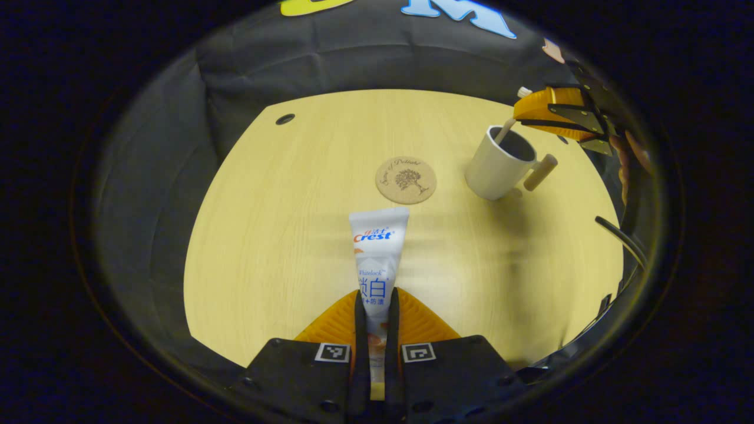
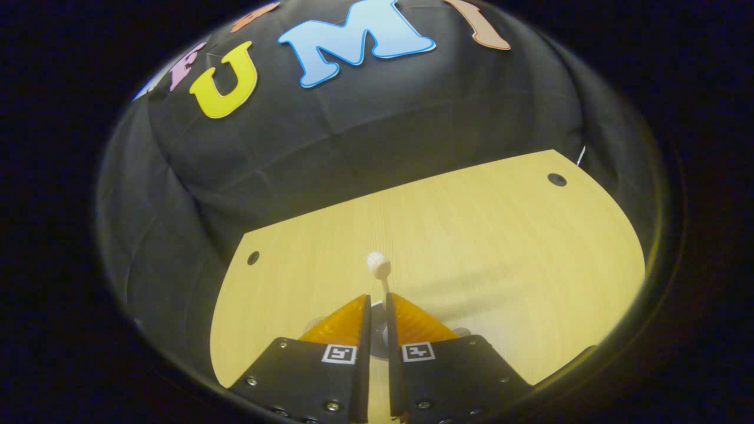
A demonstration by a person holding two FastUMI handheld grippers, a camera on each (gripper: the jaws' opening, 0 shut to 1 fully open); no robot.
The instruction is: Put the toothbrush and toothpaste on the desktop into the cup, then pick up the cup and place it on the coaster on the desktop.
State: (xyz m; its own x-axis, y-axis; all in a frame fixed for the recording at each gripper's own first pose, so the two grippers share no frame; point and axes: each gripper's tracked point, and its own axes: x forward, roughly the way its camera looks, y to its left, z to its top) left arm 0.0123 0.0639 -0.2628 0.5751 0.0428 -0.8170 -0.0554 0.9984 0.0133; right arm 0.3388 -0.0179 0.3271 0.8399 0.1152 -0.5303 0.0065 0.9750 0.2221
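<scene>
one toothpaste tube (image 1: 377,259), one toothbrush (image 2: 379,268), one cup (image 1: 498,164), one coaster (image 1: 406,180), two grippers (image 1: 376,306) (image 2: 377,309)

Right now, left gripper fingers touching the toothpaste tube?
Touching. The left gripper view shows the left gripper with both fingers pressed against the sides of the toothpaste tube, which sticks out forward above the desktop.

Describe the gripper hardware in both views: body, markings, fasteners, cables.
Left gripper: two black angular finger bodies, each bearing a square black-and-white fiducial tag, with round holes along the lower edge. Right gripper: same black wedge bodies with a tag each and silver screws. In the left gripper view the right gripper has black plates, and a dark cable runs below it.
</scene>
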